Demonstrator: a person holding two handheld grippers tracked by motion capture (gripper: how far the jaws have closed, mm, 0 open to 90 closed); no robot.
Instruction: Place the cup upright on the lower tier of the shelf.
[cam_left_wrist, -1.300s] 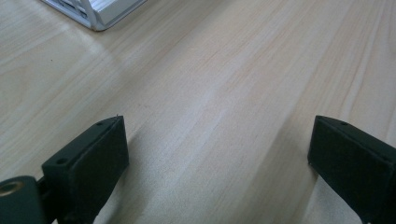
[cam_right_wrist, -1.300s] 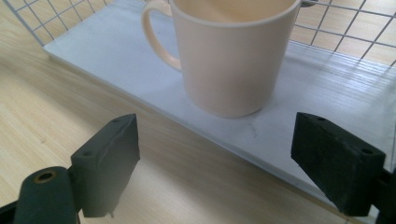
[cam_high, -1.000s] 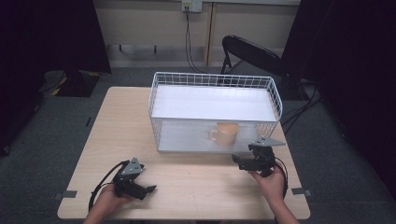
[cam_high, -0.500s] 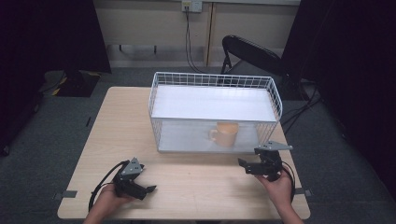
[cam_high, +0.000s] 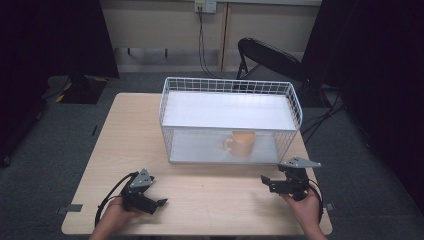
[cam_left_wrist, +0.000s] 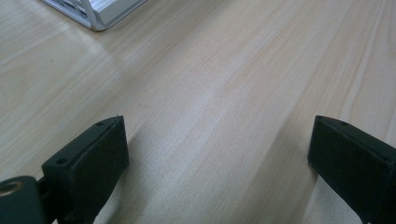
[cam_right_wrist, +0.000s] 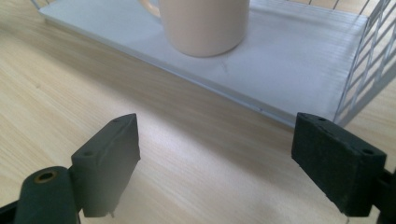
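Resting on table (cam_high: 210, 200), both jaws spread, empty: left gripper (cam_high: 159, 202), right gripper (cam_high: 266, 183). Risk: right clips basket (cam_high: 295, 102) wire, tips mug (cam_high: 241, 143).

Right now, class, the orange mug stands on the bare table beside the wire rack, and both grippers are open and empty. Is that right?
Not quite. The mug stands inside the wire rack, on its lower shelf, as the high view shows. The rest holds: the left gripper and right gripper are open and empty.
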